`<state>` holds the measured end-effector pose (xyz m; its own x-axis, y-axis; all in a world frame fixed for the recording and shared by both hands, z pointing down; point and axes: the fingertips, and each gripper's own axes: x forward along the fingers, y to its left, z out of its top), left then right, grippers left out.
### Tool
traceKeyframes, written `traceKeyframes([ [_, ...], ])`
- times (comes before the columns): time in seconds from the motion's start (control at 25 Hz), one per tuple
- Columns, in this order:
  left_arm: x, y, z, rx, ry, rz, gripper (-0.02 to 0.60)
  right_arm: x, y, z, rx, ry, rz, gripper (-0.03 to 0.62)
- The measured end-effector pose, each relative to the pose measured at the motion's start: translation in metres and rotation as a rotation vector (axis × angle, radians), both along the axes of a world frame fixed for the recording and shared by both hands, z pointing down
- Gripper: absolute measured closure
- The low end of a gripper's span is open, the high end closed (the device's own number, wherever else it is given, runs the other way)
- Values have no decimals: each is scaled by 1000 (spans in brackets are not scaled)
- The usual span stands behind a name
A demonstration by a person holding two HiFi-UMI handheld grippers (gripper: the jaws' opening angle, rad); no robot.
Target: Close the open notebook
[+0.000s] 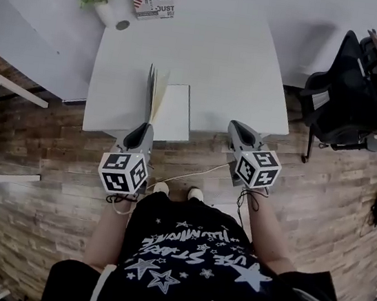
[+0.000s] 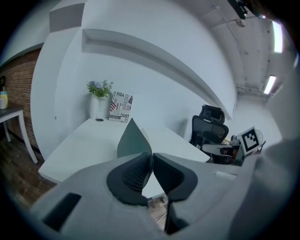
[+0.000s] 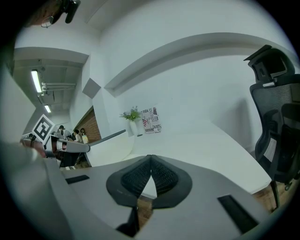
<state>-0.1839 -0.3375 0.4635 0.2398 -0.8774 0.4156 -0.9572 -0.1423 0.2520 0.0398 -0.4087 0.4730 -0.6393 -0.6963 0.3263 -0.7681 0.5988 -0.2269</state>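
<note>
Left gripper (image 2: 151,161) clamped on cover (image 2: 133,140) of notebook (image 1: 174,113), cover upright over pages. Right gripper (image 3: 150,174) pinched shut, empty, right of notebook.

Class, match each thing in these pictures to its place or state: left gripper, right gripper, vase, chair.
Things:
1. left gripper
2. right gripper
3. vase
4. chair

Places or states:
A. on the far left corner of the table
B. shut on the upright notebook cover
C. on the floor, right of the table
D. shut, with nothing between the jaws

Pairs: 1-B, 2-D, 3-A, 4-C
</note>
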Motion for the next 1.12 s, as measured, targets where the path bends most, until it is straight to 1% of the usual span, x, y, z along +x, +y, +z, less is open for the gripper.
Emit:
traceKeyframes([
  [0.24, 35, -10, 14, -18, -47, 48, 534, 17, -4, 4, -5, 0, 9, 589],
  [0.48, 69, -20, 38, -70, -109, 96, 532, 38, -10, 8, -10, 9, 15, 589],
  [0.6, 82, -24, 52, -97, -136, 106, 532, 50, -12, 14, -21, 11, 22, 589],
  [0.8, 95, -29, 72, -133, -172, 107, 532, 67, -13, 24, -40, 12, 30, 589],
  [1.12, 104, -30, 96, -175, -228, 89, 532, 81, -6, 37, -68, -19, 35, 589],
])
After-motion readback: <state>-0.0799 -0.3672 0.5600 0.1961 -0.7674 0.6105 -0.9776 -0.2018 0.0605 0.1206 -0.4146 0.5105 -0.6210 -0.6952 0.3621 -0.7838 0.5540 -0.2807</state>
